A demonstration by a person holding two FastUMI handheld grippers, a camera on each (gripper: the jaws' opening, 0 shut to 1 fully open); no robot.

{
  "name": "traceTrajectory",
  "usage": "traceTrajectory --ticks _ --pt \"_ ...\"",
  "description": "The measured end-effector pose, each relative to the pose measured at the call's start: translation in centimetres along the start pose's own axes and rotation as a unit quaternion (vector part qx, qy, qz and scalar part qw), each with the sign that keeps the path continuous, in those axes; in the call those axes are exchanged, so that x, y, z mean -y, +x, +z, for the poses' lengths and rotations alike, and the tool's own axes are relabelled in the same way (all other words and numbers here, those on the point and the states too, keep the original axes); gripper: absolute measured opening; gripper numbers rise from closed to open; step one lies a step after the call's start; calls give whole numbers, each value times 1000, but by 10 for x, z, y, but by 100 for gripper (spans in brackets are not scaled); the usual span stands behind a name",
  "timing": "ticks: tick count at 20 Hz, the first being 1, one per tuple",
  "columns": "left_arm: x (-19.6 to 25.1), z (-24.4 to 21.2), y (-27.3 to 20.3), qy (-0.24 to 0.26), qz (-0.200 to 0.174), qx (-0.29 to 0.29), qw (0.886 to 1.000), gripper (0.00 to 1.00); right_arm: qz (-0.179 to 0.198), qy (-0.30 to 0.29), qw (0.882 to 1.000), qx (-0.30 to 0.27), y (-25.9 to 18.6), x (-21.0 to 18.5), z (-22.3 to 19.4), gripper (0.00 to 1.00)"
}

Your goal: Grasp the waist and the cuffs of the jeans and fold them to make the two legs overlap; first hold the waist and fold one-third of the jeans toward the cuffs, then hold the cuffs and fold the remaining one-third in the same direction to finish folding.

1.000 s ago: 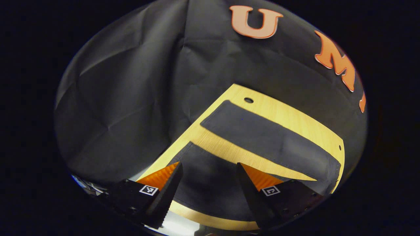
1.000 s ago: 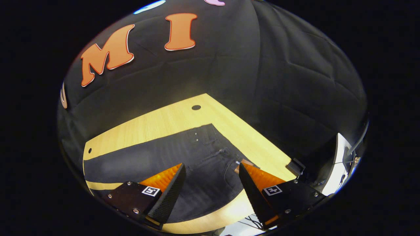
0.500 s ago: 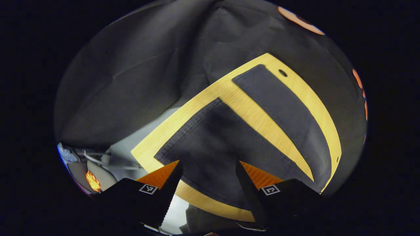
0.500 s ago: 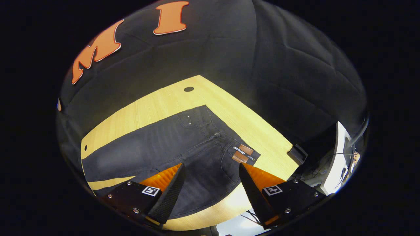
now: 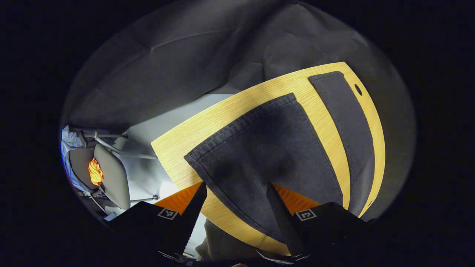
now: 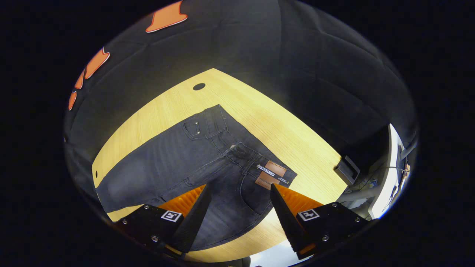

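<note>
Moved since a second ago: both gripper views have tipped downward, so the near leg's cuff, then a strip low in the left gripper view, now sits large between that gripper's fingers, and the waist patch has come into sight in the right gripper view.
Jeans: dark jeans (image 6: 193,155) lie flat on the wooden table (image 6: 282,129), legs spread apart with bare wood between them, no fold made yet.
Long axis: it runs from the waist (image 6: 237,148) at the right gripper's end to the cuffs at the left gripper's end, so each gripper looks at its own end.
Left gripper: the left gripper (image 5: 235,202) is held over the near cuff (image 5: 241,128), fingers apart, nothing between them but the cloth seen below.
Right gripper: the right gripper (image 6: 239,204) is over the seat area, fingers apart, with the brown waist patch (image 6: 272,173) just ahead of its right finger.
Far leg: the far leg (image 5: 345,122) lies beyond the near one, toward the table's far edge.
Contact: probably neither gripper touches the denim yet, though the fisheye makes height hard to judge.
Step in hand: approach for the first fold, laying one leg over the other.
Relation that counts: waist corner lies ahead and slightly right of the right gripper; the cuff hem lies ahead and slightly left of the left gripper.
</note>
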State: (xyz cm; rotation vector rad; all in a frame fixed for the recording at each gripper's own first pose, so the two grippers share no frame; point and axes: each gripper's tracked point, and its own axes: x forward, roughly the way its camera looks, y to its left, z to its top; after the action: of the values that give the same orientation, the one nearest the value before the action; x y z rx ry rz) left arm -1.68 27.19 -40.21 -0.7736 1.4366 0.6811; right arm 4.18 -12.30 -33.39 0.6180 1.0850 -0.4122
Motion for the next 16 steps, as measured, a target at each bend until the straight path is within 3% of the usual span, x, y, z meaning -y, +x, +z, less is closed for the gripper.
traceTrajectory --ticks 8,16 --pt "-19 10 19 -17 53 -29 998 95 -21 -10 999 -43 24 26 -10 98" --pt "-12 13 18 -29 60 -42 997 90 -49 36 993 -99 47 51 -36 98"
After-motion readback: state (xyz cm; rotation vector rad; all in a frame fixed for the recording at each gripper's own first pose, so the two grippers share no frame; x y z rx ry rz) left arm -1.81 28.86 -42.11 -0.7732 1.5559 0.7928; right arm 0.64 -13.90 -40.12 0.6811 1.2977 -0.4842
